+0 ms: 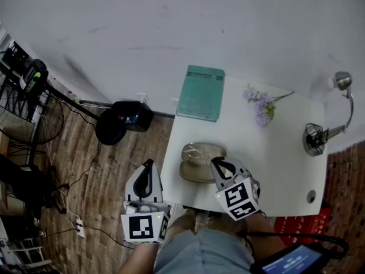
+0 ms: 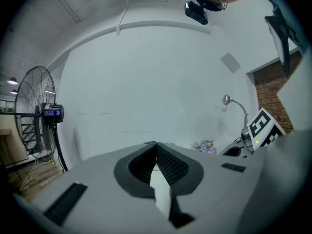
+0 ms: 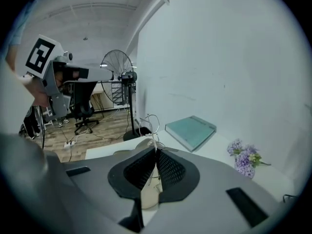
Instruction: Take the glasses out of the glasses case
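Observation:
An open beige glasses case (image 1: 198, 160) lies near the front edge of the white table (image 1: 279, 164). My right gripper (image 1: 217, 164) hangs just over it, shut on thin wire-framed glasses (image 3: 151, 125). In the right gripper view the wire frame sticks up past the closed tips (image 3: 156, 151), clear of the case (image 3: 147, 195) below. My left gripper (image 1: 149, 164) is off the table's left side over the wooden floor. Its jaws (image 2: 155, 144) are shut with nothing between them.
A teal book (image 1: 201, 92) lies at the table's far left edge and purple flowers (image 1: 261, 104) lie beside it. A desk lamp (image 1: 342, 81) and a small fan (image 1: 313, 138) stand at the right. A black object (image 1: 122, 120) sits on the floor, with a standing fan (image 2: 34, 111) at the left.

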`<state>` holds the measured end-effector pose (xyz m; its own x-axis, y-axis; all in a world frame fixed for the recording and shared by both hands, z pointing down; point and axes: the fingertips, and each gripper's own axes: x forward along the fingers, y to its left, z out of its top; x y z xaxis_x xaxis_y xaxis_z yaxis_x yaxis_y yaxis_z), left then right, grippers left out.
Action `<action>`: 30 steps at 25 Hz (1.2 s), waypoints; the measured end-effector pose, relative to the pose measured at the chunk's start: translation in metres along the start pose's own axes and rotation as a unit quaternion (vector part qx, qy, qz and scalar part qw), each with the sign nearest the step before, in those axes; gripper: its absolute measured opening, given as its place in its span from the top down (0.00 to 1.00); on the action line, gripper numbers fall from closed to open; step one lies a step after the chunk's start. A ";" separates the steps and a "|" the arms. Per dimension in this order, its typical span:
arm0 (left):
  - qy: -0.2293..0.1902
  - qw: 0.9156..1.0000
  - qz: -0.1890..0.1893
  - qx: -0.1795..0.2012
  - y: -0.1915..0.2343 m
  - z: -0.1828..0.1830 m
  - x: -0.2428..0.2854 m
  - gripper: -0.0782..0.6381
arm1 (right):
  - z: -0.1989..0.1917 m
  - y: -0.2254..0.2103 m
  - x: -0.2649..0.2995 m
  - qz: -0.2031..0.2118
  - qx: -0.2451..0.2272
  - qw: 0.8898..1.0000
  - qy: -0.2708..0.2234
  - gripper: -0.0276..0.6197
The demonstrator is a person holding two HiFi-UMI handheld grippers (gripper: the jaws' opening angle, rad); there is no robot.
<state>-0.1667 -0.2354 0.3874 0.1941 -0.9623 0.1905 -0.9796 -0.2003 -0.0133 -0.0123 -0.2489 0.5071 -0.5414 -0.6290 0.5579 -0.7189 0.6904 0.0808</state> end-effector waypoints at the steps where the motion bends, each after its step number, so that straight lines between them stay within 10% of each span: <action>1: -0.004 1.000 -0.002 0.000 -0.001 0.002 -0.001 0.88 | 0.006 -0.002 -0.004 -0.004 0.001 1.000 -0.008 0.91; 16: -0.073 0.997 -0.012 0.014 -0.001 0.063 0.002 0.88 | 0.097 -0.044 -0.064 -0.080 0.011 0.988 -0.128 0.91; 30: -0.172 0.984 -0.027 0.037 -0.001 0.139 0.011 0.88 | 0.190 -0.077 -0.134 -0.158 -0.005 0.955 -0.253 0.91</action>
<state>-0.1570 -0.2710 0.2534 0.2642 -0.9527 -0.1501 -0.9635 -0.2537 -0.0852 0.0325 -0.2856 0.2688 -0.4416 -0.8965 0.0350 -0.8783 0.4399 0.1875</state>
